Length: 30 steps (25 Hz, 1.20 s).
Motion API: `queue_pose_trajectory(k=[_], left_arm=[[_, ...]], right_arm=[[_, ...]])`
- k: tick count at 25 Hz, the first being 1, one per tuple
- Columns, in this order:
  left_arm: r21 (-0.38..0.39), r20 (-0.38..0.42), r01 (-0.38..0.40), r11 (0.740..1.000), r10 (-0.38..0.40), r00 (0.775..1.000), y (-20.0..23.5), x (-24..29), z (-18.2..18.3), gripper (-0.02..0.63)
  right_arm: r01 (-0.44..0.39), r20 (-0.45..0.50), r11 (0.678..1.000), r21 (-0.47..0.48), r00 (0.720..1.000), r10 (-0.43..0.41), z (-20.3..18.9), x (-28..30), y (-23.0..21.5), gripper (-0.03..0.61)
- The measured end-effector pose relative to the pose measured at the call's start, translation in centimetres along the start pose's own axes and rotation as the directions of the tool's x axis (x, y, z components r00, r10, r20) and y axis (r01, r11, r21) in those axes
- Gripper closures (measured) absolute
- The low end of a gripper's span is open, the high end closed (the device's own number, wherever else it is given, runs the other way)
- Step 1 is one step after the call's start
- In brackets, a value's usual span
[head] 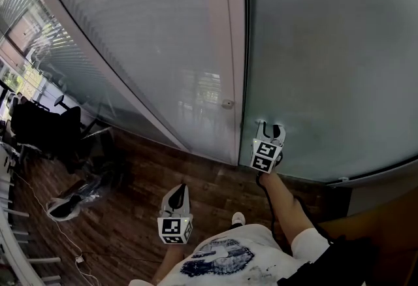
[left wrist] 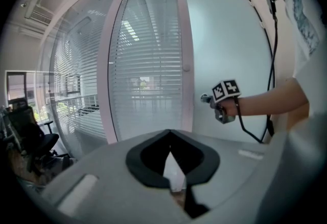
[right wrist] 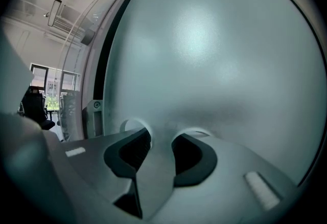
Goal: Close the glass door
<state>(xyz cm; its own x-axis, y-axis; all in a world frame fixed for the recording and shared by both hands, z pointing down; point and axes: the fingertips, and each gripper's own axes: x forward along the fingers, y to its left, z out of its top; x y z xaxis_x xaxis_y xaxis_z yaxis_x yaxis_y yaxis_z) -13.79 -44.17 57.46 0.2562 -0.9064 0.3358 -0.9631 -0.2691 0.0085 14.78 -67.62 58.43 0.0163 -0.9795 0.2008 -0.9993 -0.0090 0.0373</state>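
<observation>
The frosted glass door [head: 326, 49] stands beside the pale frame post [head: 228, 49], with a thin dark gap between its left edge and the post. My right gripper [head: 269, 129] is shut on the door handle [head: 263, 125] at that edge. In the right gripper view the grey handle stem [right wrist: 159, 146] runs between the two dark pads, with the glass [right wrist: 214, 54] close ahead. My left gripper [head: 180, 188] hangs lower, away from the door, shut with nothing in it. From the left gripper view [left wrist: 171, 138], the right gripper [left wrist: 207, 98] shows at the handle.
Left of the post is a fixed glass panel with blinds [head: 150, 36], and a small round fitting [head: 227, 104] sits on the post. An office chair [head: 46, 128], a white object [head: 65, 206] and cables lie on the wood floor at the left. My shoe [head: 238, 218] is near the door.
</observation>
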Motion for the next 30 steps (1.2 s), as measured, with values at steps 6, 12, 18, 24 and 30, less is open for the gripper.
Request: queue_pose_trajectory(k=[6,12,18,24,30], left_arm=[[-0.008,-0.005,-0.003,1.000,0.003,1.000,0.3,0.6,-0.2,0.614],[-0.003,-0.001,0.003,1.000,-0.003,1.000,0.0,1.3,0.1,0.614],[-0.002,-0.003,0.005,1.000,-0.005,1.000,-0.2,1.3,0.0,0.614],[-0.005,-0.005,-0.008,1.000,0.008,1.000,0.0,1.1,-0.1,0.614],[-0.003,0.000,0.001,1.000,-0.001,1.000,-0.4,0.9,0.2,0.614]], right_arm=[[0.017,0.016,1.000,-0.007,1.000,-0.017,0.0,0.2,0.0,0.448],[0.017,0.019,1.000,-0.009,1.000,-0.016,0.0,0.4,0.1,0.448],[0.017,0.022,1.000,-0.008,1.000,-0.017,0.1,0.4,0.1,0.448],[0.016,0.018,1.000,-0.007,1.000,-0.016,-0.1,0.6,0.1,0.448],[0.005,0.005,1.000,-0.002,1.000,-0.005,0.0,0.6,0.2,0.448]])
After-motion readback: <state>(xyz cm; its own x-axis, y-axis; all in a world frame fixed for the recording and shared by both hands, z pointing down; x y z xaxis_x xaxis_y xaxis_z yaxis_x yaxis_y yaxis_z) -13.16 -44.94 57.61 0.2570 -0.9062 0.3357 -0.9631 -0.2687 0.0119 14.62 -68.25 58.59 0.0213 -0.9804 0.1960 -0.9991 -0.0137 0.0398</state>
